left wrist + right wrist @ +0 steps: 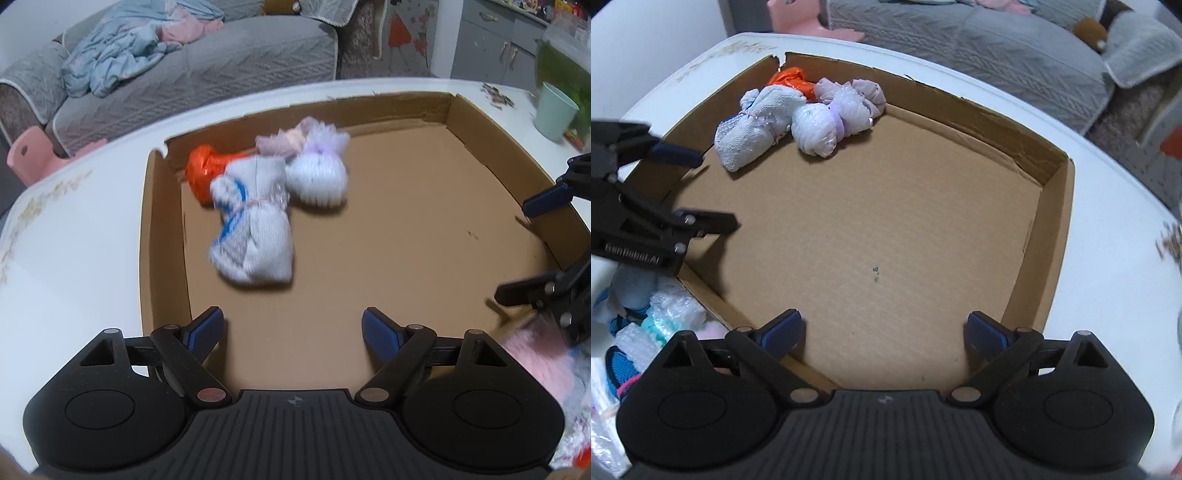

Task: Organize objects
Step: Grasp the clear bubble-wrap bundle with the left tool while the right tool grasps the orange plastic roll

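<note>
A shallow cardboard box (406, 240) (1052, 229) lies on a white table. In its far left corner sit several rolled sock bundles: a white one with blue stripes (255, 236) (753, 129), an orange one (201, 170) (788, 79), a white and lilac one (319, 177) (827, 125) and a pale pink one (282, 142) (866, 90). My left gripper (293, 325) (713, 190) hangs open and empty over the box's near left edge. My right gripper (884, 328) (532, 247) is open and empty above the box's near right part.
A pile of loose socks and bubble wrap (653, 328) (539, 354) lies on the table just outside the box's near edge. A pale green cup (556, 110) stands at the far right. Behind the table are a grey sofa (184, 74) and a pink stool (33, 151).
</note>
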`<action>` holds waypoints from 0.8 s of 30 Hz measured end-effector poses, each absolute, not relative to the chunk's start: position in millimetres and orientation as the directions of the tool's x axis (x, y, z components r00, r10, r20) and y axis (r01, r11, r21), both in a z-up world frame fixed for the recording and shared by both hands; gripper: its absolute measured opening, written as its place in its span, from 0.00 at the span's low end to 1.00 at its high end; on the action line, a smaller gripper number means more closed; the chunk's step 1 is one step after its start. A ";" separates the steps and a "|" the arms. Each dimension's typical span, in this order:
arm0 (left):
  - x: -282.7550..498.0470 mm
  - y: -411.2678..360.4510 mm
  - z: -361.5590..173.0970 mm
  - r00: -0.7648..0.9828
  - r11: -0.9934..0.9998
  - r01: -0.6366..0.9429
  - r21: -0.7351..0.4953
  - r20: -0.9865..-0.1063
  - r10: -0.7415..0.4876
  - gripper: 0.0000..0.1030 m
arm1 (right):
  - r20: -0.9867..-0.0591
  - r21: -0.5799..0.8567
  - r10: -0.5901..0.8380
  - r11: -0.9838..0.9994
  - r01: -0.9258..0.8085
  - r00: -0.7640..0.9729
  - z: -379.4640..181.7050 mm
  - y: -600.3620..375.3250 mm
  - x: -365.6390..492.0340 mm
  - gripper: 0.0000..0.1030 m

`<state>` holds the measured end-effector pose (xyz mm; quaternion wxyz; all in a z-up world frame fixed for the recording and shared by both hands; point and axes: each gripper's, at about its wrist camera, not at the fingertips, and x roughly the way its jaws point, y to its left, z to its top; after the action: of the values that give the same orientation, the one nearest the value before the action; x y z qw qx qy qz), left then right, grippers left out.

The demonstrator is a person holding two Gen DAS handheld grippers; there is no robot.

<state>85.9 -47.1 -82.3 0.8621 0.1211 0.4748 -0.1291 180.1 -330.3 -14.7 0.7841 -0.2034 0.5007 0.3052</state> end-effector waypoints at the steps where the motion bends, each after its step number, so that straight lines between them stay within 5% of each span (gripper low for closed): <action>1: 81.7 -47.2 -81.8 0.512 0.937 0.340 0.087 -0.852 -0.106 0.83 | -0.908 -0.004 0.280 0.737 -0.676 0.312 -13.8 -333.0 177.4 0.93; 15: -14.5 -15.3 -20.4 0.630 0.969 0.240 0.066 -0.770 -0.104 0.85 | -0.825 0.050 0.374 0.795 -0.605 0.423 52.6 -387.5 125.3 0.99; 24: -103.5 -8.0 -32.2 0.555 0.984 0.178 0.003 -0.826 -0.098 0.86 | -0.828 0.096 0.386 0.812 -0.576 0.406 53.4 -403.8 53.6 0.99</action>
<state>-103.5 -8.0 -32.2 0.8806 0.0429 0.4654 -0.0783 53.6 -403.8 53.4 0.8321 -0.1031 0.4620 0.2891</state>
